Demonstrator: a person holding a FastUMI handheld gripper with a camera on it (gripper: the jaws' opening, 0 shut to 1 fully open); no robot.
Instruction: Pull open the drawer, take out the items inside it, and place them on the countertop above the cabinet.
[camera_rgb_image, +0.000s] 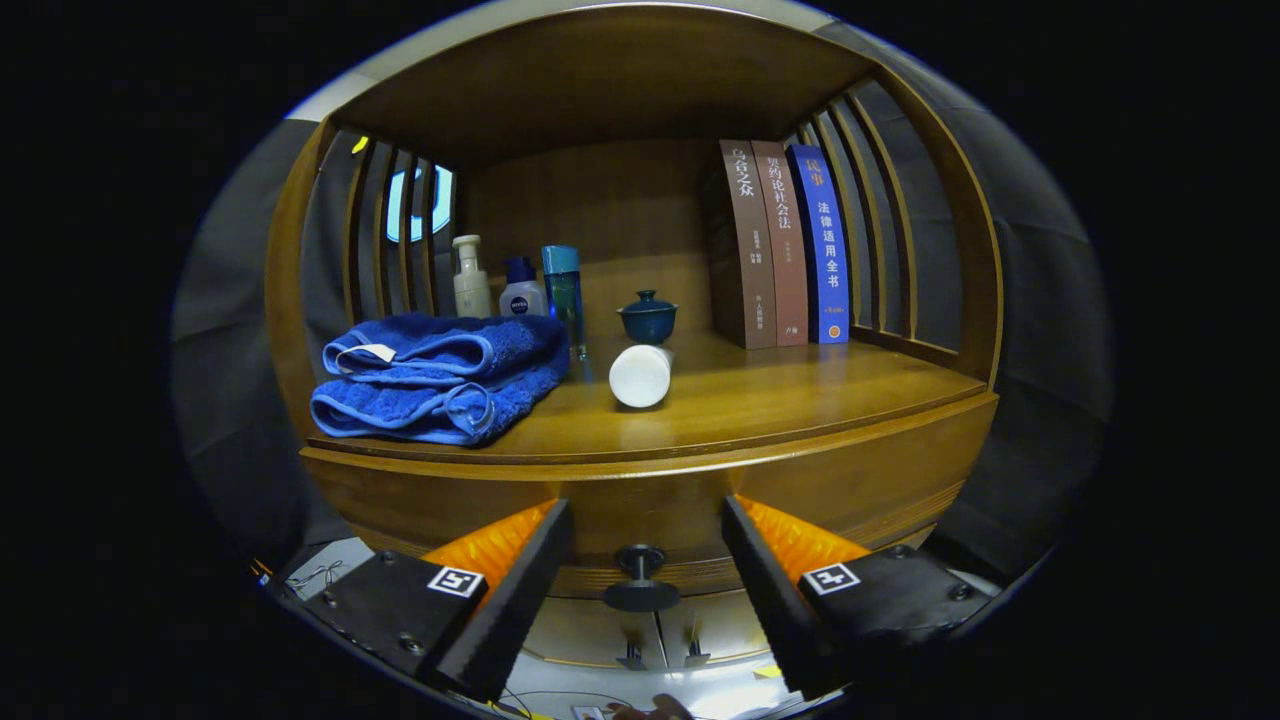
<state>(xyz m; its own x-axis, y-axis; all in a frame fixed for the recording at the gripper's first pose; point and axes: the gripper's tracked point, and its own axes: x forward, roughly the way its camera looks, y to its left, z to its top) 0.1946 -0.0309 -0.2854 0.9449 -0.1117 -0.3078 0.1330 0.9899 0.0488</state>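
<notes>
A wooden cabinet's drawer front (660, 500) faces me, curved and shut, with a dark round knob (640, 578) low at its middle. My gripper (645, 520) is open, one finger on each side of the knob, not touching it. Above the drawer runs the countertop (780, 400). On it lie a folded blue towel (440, 378) to the left and a white cylinder (641, 375) on its side near the middle. The drawer's inside is hidden.
At the back of the countertop stand three bottles (520, 285), a small dark blue lidded cup (648, 317) and three upright books (785, 245). Slatted wooden sides and a wooden top enclose the shelf space. Bare countertop lies to the right of the white cylinder.
</notes>
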